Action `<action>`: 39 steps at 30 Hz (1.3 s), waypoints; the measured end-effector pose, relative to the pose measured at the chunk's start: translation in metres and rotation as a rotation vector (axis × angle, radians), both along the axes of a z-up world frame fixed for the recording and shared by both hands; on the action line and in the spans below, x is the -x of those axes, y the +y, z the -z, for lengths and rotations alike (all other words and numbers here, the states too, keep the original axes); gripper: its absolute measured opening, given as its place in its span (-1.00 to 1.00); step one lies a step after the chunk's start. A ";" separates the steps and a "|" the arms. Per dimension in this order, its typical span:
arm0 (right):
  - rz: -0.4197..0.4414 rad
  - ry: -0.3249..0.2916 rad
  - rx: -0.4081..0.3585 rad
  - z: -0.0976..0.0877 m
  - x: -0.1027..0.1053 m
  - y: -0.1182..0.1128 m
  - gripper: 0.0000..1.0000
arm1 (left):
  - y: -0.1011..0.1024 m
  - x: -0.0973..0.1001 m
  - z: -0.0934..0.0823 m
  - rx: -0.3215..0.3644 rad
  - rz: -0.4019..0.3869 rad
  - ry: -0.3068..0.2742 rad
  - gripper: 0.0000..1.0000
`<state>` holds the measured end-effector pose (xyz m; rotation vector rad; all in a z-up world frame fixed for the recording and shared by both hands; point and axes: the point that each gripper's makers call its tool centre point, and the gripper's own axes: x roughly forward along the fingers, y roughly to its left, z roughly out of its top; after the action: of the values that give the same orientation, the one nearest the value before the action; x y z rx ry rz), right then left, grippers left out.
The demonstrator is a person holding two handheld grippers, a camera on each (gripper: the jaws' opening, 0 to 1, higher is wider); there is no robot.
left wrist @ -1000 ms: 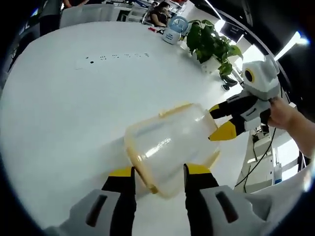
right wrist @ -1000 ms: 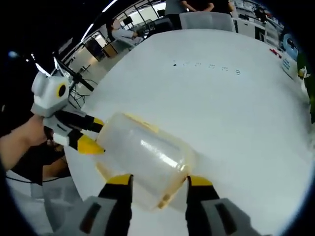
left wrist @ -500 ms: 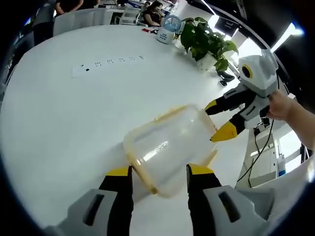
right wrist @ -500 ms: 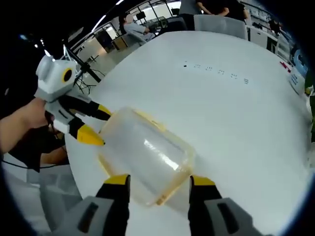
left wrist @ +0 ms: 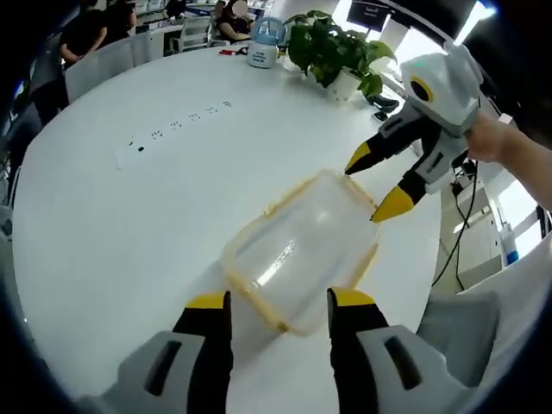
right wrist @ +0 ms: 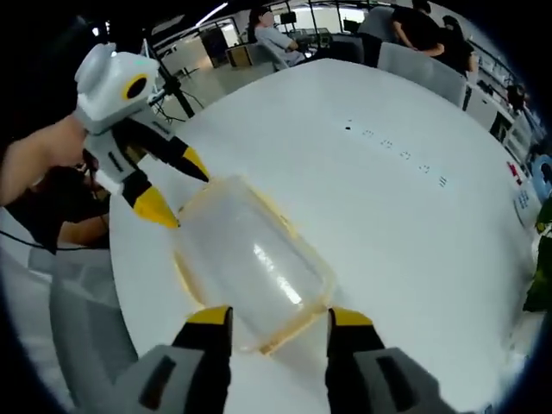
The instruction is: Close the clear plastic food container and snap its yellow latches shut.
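Your clear plastic container (left wrist: 297, 250) lies on the white table (left wrist: 129, 216), with its yellow rim showing around the edges. In the left gripper view your left gripper (left wrist: 272, 304) stands with jaws spread, one yellow tip on each side of the container's near end; whether the tips touch the plastic is hard to make out. Your right gripper (left wrist: 371, 183) comes in from the far side, jaws parted, tips just at the container's far corner. In the right gripper view the same holds in mirror: your right gripper (right wrist: 269, 317) straddles the near end of the container (right wrist: 250, 263), jaws apart, and the left gripper (right wrist: 172, 185) sits at the far end, also spread. The yellow latches are blurred into the rim, so their state cannot be told. A potted plant (left wrist: 332, 53) stands far back.
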<state>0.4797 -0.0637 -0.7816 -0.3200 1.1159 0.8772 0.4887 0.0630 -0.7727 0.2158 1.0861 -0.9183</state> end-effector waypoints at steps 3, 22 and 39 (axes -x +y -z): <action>-0.032 -0.015 0.021 -0.002 -0.001 0.000 -0.18 | 0.000 0.002 0.000 -0.022 0.038 -0.010 -0.16; -0.205 -0.049 0.074 -0.007 -0.002 0.006 -0.28 | -0.006 0.004 -0.008 -0.063 0.290 -0.091 -0.22; -0.306 -0.057 0.066 -0.007 -0.002 0.022 -0.41 | -0.022 0.004 -0.007 -0.071 0.431 -0.135 -0.31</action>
<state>0.4813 -0.0418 -0.7746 -0.5777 1.0602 1.0947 0.4852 0.0407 -0.7662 0.5786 0.9628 -1.2300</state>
